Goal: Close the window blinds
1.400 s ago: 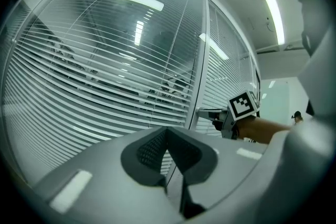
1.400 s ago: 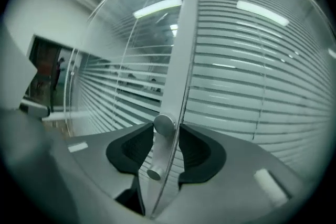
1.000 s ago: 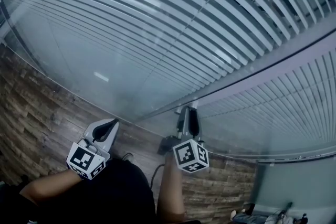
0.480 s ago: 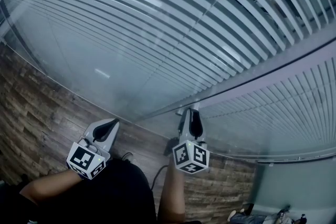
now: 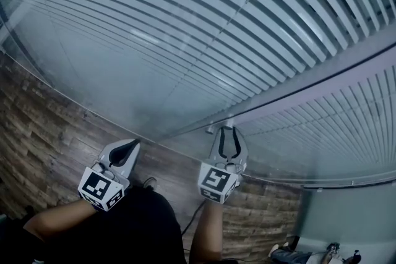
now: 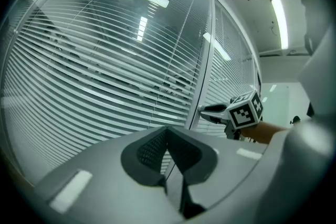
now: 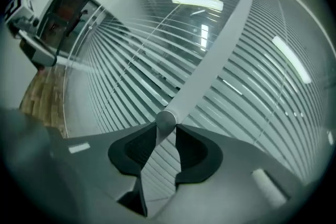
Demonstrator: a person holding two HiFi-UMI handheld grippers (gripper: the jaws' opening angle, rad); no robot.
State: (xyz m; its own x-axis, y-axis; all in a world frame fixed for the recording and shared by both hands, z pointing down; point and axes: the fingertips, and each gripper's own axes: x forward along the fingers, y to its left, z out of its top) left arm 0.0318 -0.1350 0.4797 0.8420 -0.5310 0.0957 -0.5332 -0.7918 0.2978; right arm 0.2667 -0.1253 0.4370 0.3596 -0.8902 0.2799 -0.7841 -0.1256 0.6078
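Slats (image 5: 185, 9) part-open, gaps showing; closing looks barely begun. Right gripper (image 5: 228, 130), jaws just closed in, pinches knob (image 7: 166, 119). Left gripper (image 5: 132, 145) pressed together, idle.

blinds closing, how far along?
Done: right tool is at the knob; its jaws have just been closing and pinch it. In hand: the knob, gripped for turning. To do: slats show dark gaps, so not shut. Left tool idle, jaws together.

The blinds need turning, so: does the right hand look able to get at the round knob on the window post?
Likely yes: the right tongs have just been closing on the knob, which sits between their jaws, and nothing blocks the way.
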